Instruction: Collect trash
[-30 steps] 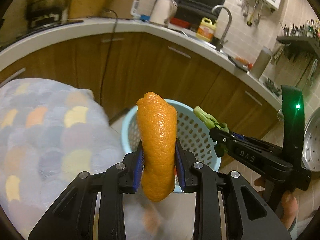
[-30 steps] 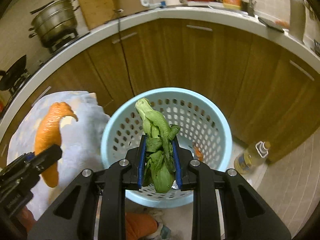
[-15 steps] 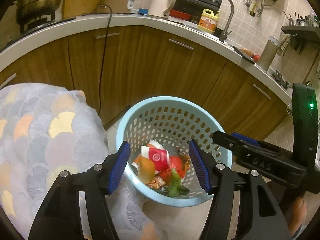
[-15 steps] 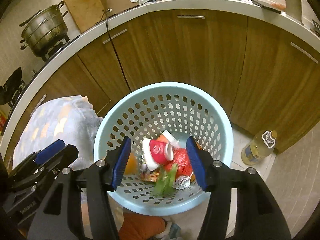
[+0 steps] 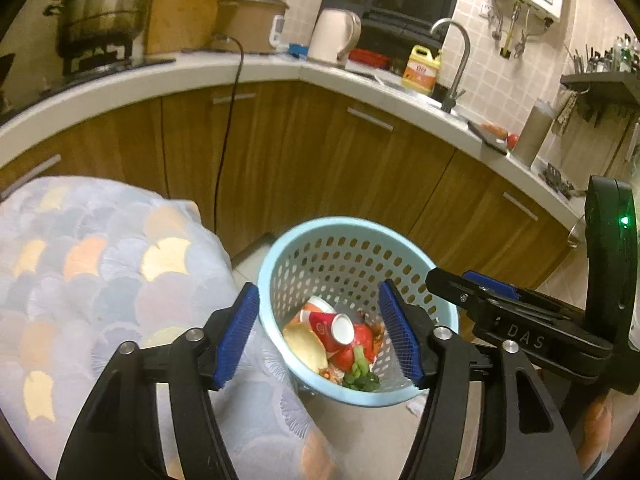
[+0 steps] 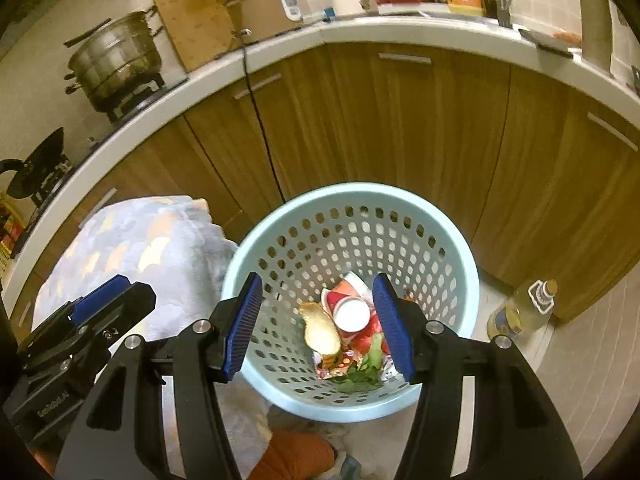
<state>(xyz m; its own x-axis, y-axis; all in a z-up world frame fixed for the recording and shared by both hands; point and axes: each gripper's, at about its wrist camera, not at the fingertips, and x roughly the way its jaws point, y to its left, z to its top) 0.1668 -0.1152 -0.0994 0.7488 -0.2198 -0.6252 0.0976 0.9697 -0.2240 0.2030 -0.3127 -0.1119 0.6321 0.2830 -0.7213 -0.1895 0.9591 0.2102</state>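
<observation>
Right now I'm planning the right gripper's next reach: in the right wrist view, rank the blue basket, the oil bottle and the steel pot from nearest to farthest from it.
1. Blue basket: directly below the right gripper, whose open jaws frame the trash inside.
2. Oil bottle: on the floor, right of the basket.
3. Steel pot: on the stove, far upper left.

The tiled floor (image 6: 580,380) carries a light blue basket (image 6: 404,196) full of holes, close to the brown cupboards. Beside the basket stands a bottle (image 6: 520,312) of yellow oil. A table under a soft cloth (image 5: 100,272) with round patches stands on the basket's other side.
</observation>
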